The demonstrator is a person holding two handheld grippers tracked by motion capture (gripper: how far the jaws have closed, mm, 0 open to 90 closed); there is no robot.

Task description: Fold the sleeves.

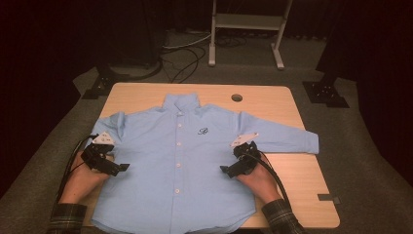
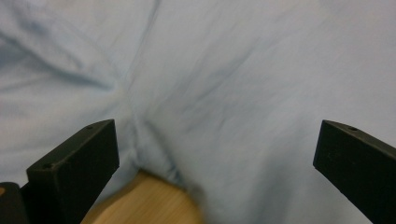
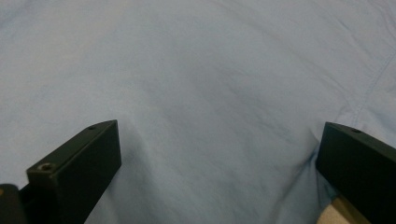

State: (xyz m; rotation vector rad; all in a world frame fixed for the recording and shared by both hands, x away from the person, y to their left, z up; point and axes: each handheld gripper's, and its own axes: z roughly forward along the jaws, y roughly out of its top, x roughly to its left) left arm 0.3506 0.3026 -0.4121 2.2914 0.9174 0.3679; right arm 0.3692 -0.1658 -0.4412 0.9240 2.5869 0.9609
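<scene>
A light blue button-up shirt (image 1: 185,161) lies flat, front up, on the wooden table (image 1: 272,100), collar toward the far edge, sleeves spread to both sides. My left gripper (image 1: 119,168) hovers over the shirt's left side seam below the armpit, jaws wide open. In the left gripper view the shirt (image 2: 224,79) spans the frame above a bit of table (image 2: 149,205) below the armpit fold. My right gripper (image 1: 226,170) sits at the shirt's right side, also open. The right gripper view shows plain shirt cloth (image 3: 201,93) between the spread jaws.
A round cable hole (image 1: 236,97) sits in the table near the far edge. A white metal frame (image 1: 246,29) and loose cables (image 1: 185,58) are on the floor beyond the table. Bare wood (image 1: 302,180) lies right of the shirt.
</scene>
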